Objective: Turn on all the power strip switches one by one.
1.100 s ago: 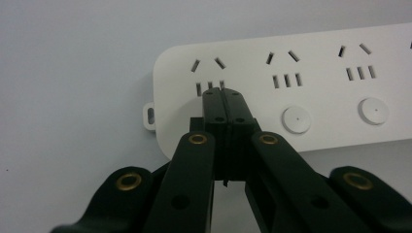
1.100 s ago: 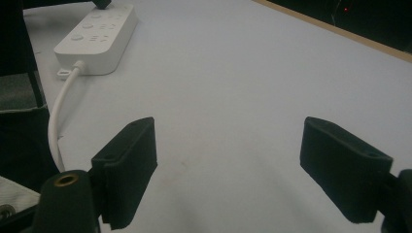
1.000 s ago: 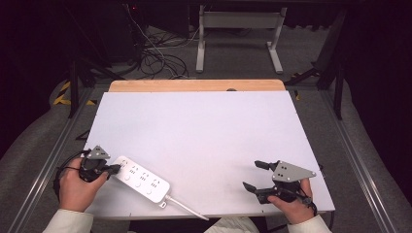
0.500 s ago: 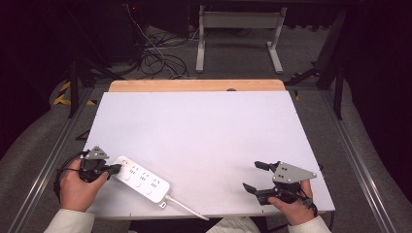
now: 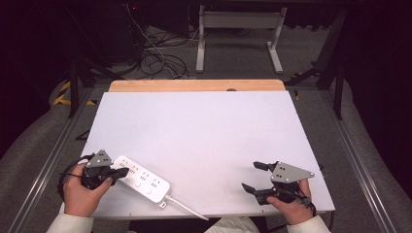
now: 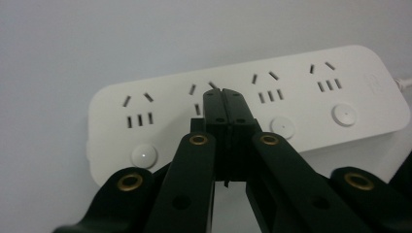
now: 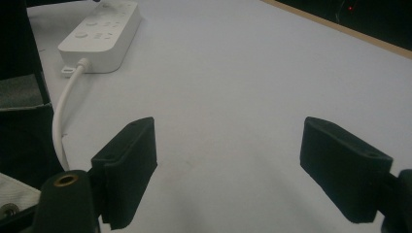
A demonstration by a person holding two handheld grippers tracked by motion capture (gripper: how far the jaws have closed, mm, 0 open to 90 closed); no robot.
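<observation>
Power strip [image 5: 142,178] lies flat near the white table's [image 5: 204,131] front-left corner, cord [image 5: 187,208] trailing to the front edge | left gripper [image 5: 122,171] clenched, nothing between its jaws, tips over the strip's second socket from the left end | right gripper [image 5: 254,177] released, jaws wide apart, near the front-right corner, well apart from the strip

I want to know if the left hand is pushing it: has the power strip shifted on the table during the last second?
No. The power strip lies as before, at the same spot against the table's near edge.
</observation>
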